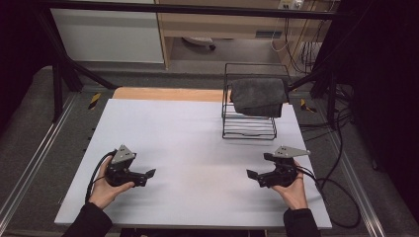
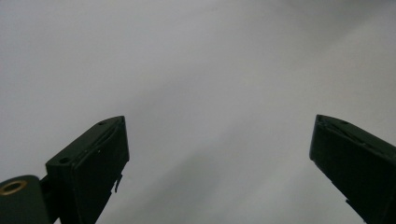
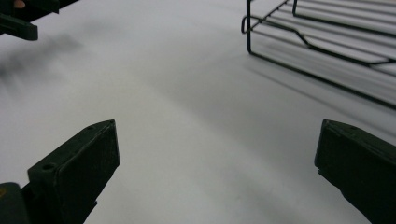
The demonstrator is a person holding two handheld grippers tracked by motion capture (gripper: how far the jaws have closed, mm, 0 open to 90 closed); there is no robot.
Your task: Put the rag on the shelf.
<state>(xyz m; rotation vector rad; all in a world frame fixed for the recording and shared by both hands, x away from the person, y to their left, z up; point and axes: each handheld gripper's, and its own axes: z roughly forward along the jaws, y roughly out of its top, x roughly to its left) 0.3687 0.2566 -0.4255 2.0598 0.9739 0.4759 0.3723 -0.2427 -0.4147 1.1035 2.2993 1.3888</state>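
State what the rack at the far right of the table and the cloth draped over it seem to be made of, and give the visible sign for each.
Rack: probably metal wire with a black coating; thin, stiff, straight rods bent at the corners, dark all over. Cloth: a soft dark grey fabric, perhaps microfibre or terry; it sags over the top rail in folds and looks matt and slightly fuzzy. The exact weave is too small to tell.

A cloth (image 1: 259,97) lies on the rack (image 1: 248,129), far right on the table (image 1: 197,143).
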